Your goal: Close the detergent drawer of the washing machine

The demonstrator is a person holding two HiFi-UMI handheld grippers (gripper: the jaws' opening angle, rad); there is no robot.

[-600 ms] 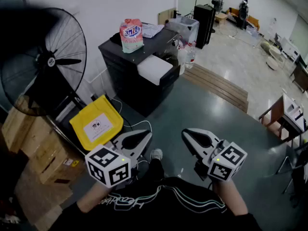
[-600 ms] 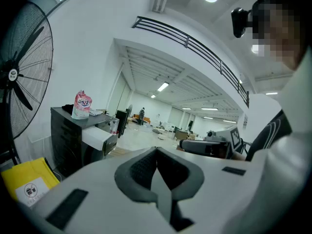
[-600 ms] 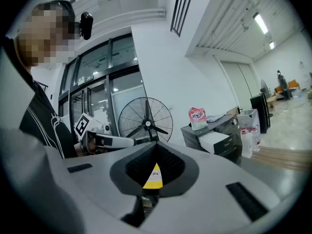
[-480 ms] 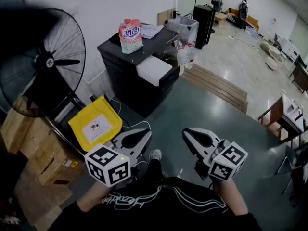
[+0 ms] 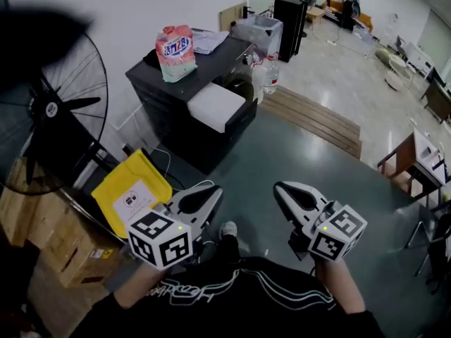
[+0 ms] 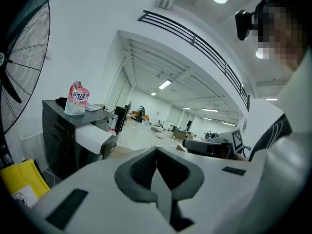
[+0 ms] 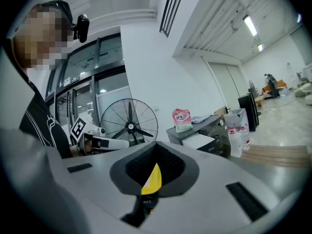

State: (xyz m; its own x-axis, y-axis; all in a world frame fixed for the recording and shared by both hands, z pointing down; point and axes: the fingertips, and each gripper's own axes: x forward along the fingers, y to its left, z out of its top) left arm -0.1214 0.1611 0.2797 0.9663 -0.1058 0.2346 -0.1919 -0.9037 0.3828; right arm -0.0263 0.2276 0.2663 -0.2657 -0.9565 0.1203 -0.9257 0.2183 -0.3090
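Note:
The dark washing machine (image 5: 176,115) stands against the wall ahead, a few steps away. Its white detergent drawer (image 5: 215,106) sticks out of the front towards me. A pink detergent bag (image 5: 175,51) stands on the lid. My left gripper (image 5: 211,193) and right gripper (image 5: 282,189) hang side by side in front of my body, both shut and empty, well short of the machine. The left gripper view shows the left gripper (image 6: 156,152) with the drawer (image 6: 91,135) far off at the left. In the right gripper view, the right gripper (image 7: 155,152) points beside the drawer (image 7: 197,141).
A large black floor fan (image 5: 53,111) stands left of the machine, with a yellow sign (image 5: 132,189) and cardboard boxes (image 5: 49,231) below it. A clear bag with bottles (image 5: 264,69) sits right of the machine. Wooden planks (image 5: 317,122) lie on the floor beyond.
The head view has swung slightly, so the machine and fan sit lower and further left in it. Both grippers stay shut and hold nearly the same place before my body.

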